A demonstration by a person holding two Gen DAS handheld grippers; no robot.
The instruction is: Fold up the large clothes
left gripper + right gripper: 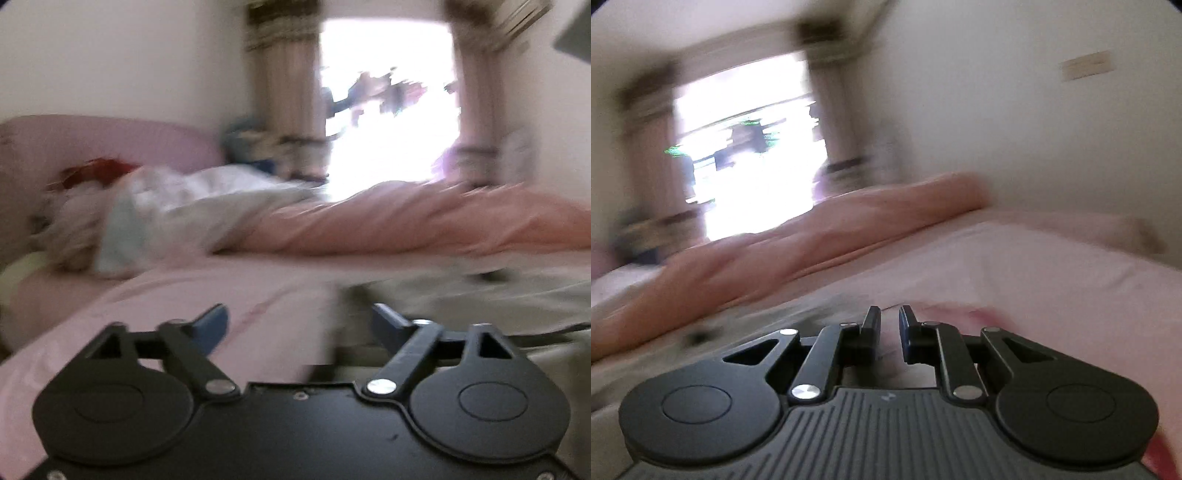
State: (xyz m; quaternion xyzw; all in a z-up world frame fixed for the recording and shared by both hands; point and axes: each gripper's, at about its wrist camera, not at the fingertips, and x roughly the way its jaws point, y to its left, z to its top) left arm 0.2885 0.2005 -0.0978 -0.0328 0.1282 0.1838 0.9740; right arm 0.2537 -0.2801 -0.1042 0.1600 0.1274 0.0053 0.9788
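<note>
Both views are blurred by motion. A pale beige-grey garment (480, 306) lies on the pink bed sheet (192, 306) at the right of the left wrist view. My left gripper (301, 325) is open, low over the bed at the garment's left edge, with nothing between its fingers. In the right wrist view the garment (750, 325) shows as a grey strip at the lower left. My right gripper (886, 325) has its fingers close together with a narrow gap; pale cloth lies under them, and whether it is pinched is unclear.
A salmon-pink quilt (424, 225) is bunched along the far side of the bed, also in the right wrist view (831, 236). White and light-blue bedding (166, 214) is piled near the pink headboard (110, 144). A bright window (388, 110) with curtains stands behind.
</note>
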